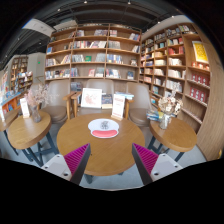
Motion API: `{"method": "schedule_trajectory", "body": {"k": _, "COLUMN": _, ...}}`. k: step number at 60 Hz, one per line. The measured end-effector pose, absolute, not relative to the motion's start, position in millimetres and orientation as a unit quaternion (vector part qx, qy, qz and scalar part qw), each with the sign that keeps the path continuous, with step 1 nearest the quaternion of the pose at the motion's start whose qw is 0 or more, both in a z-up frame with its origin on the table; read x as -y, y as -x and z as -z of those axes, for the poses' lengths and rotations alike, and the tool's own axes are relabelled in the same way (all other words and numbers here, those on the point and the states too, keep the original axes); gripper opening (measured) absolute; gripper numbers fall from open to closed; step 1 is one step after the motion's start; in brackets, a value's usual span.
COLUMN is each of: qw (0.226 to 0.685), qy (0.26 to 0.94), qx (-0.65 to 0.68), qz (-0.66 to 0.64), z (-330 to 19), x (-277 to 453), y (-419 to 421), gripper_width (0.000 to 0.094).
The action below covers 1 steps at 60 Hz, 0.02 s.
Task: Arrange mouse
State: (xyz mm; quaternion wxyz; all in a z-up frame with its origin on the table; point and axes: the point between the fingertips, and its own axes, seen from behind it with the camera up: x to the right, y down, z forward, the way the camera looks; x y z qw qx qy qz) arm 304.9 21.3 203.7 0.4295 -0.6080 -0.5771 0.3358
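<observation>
A round wooden table (108, 150) stands ahead of my gripper (111, 161). On its far half lies a round pink mouse mat (103, 128) with a small pale mouse (103, 125) on top of it. My two fingers are wide apart, the left pad (75, 157) and the right pad (146, 157) showing magenta, with nothing between them. The mat and mouse lie well beyond the fingertips.
Smaller round wooden tables stand to the left (27, 131) and right (176, 131). Behind the main table are chairs and upright display boards (91, 98). Tall bookshelves (95, 55) line the back and right walls. A plant (37, 97) stands on the left table.
</observation>
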Motion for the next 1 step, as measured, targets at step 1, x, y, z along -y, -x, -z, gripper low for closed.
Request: {"method": "schedule_trajectory", "body": {"k": 1, "qw": 0.430, "qy": 0.608, "qx": 0.576, "qz": -0.337, "z": -204.2, "x": -21.0, "y": -304.9, "gripper_width": 0.0853}}
